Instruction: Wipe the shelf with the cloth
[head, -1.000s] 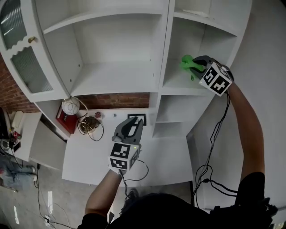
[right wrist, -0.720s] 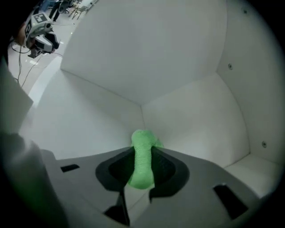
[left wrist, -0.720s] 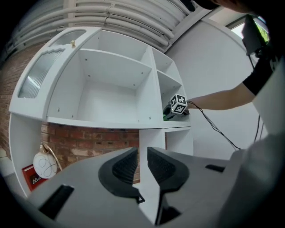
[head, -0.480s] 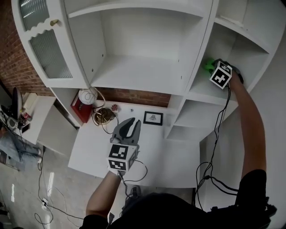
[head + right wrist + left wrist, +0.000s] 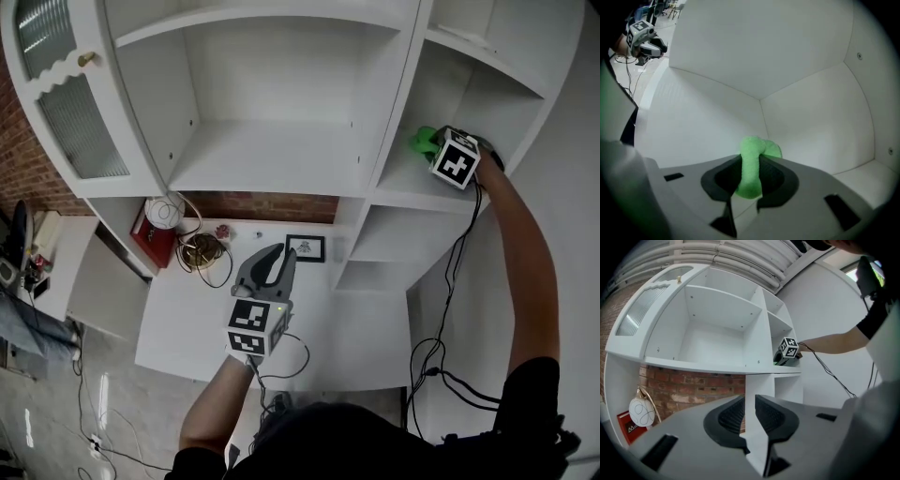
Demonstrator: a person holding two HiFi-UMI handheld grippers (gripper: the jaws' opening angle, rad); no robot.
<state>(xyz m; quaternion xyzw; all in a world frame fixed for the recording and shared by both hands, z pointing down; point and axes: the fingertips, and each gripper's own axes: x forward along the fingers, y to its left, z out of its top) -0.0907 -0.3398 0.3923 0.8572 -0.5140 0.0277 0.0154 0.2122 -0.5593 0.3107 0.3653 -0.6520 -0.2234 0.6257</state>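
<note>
A bright green cloth [image 5: 752, 164] is pinched between the jaws of my right gripper [image 5: 751, 174], which is shut on it. In the head view that right gripper [image 5: 434, 148] reaches into the narrow right-hand compartment of the white shelf unit [image 5: 267, 159], and the green cloth [image 5: 423, 141] pokes out to its left, low over the compartment's shelf board [image 5: 398, 178]. My left gripper [image 5: 273, 264] hangs over the white desk [image 5: 187, 323] below the shelves. In the left gripper view the left gripper [image 5: 749, 414] has its jaws a narrow gap apart with nothing between them.
On the desk under the shelves stand a small framed picture [image 5: 306, 247], a coil of cord [image 5: 199, 252], a red box [image 5: 150, 236] and a round white object [image 5: 164, 212]. A glass cabinet door [image 5: 66, 98] hangs open at the left. Cables trail from both grippers.
The head camera has shifted, so the whole scene has slid in view. My right gripper stays inside the right compartment with the cloth; the left gripper has hardly moved.
</note>
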